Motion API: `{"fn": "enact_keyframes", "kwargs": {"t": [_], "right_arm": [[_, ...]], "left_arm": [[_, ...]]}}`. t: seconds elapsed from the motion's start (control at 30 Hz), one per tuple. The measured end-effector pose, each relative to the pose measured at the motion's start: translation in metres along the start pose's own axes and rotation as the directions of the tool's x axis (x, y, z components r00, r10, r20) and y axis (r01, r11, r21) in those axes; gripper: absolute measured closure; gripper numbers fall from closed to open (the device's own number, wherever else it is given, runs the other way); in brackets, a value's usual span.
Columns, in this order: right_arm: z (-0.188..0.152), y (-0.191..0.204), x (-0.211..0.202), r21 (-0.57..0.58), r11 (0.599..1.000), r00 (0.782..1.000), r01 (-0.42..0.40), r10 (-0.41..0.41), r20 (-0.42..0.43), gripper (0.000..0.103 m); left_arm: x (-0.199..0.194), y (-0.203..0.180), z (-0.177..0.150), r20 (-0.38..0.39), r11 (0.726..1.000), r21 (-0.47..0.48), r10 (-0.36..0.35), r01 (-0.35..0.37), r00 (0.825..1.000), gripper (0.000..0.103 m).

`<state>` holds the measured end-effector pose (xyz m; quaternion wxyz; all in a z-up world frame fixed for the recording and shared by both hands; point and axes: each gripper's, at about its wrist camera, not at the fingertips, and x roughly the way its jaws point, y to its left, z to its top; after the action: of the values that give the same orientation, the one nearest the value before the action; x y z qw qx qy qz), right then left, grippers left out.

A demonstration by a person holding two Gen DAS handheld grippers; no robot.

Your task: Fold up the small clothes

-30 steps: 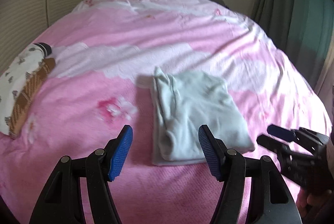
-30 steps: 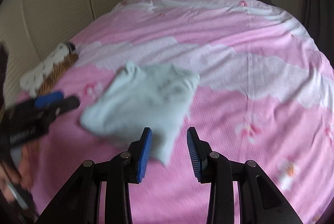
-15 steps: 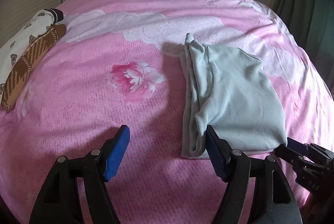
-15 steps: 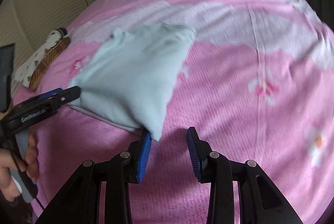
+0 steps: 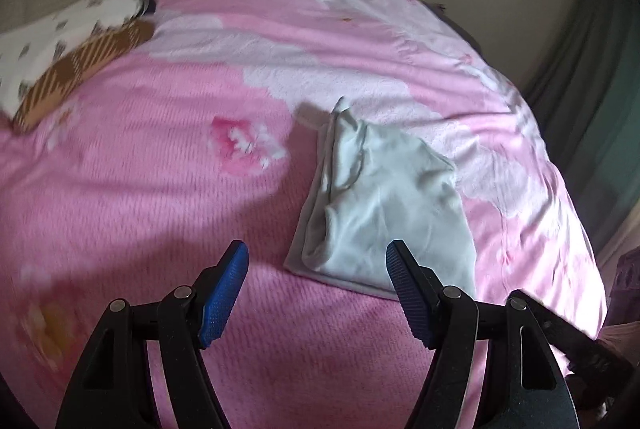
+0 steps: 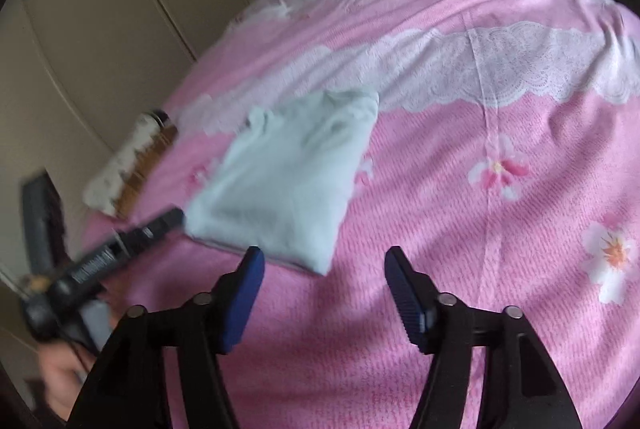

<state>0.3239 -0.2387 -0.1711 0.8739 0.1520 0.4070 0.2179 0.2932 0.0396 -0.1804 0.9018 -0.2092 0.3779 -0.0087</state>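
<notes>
A folded pale green garment (image 5: 384, 205) lies flat on the pink bed sheet (image 5: 160, 189). In the left wrist view my left gripper (image 5: 317, 257) is open, just short of the garment's near edge, with its right finger over the near side. In the right wrist view my right gripper (image 6: 325, 257) has its jaws opening. The garment (image 6: 288, 185) has its near corner just ahead of the gap, and no pad presses on it. The left gripper's finger (image 6: 160, 225) reaches the garment's left corner in that view.
A white patterned garment (image 5: 60, 33) and a brown checked one (image 5: 84, 69) lie at the bed's far left. A dark curtain (image 5: 592, 77) hangs to the right. Beige panels (image 6: 100, 41) stand behind the left side. A hand (image 6: 60, 377) holds the left gripper.
The right gripper's jaws have spread wide and let go of the garment's corner, which now rests flat. Both views have rolled, and the left gripper has shifted toward the garment's near edge.
</notes>
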Motion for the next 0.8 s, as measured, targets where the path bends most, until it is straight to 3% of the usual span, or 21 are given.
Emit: {"fn": "enact_keyframes", "kwargs": {"t": [0.2, 0.57, 0.8], "right_arm": [[0.023, -0.028, 0.016, 0.126, 0.989, 0.996, -0.083, 0.087, -0.021, 0.038], [0.069, -0.043, 0.083, 0.168, 0.981, 0.987, -0.098, 0.118, -0.11, 0.038], [0.085, -0.047, 0.114, 0.133, 0.987, 0.983, -0.091, 0.11, -0.149, 0.038]], "left_arm": [[0.008, 0.022, -0.012, 0.029, 0.968, -0.249, -0.027, 0.033, 0.999, 0.034], [0.027, 0.02, -0.014, 0.062, 0.935, -0.347, -0.051, 0.069, 0.997, 0.032], [0.038, 0.013, -0.012, 0.065, 0.947, -0.313, -0.047, 0.065, 0.997, 0.032]]}}
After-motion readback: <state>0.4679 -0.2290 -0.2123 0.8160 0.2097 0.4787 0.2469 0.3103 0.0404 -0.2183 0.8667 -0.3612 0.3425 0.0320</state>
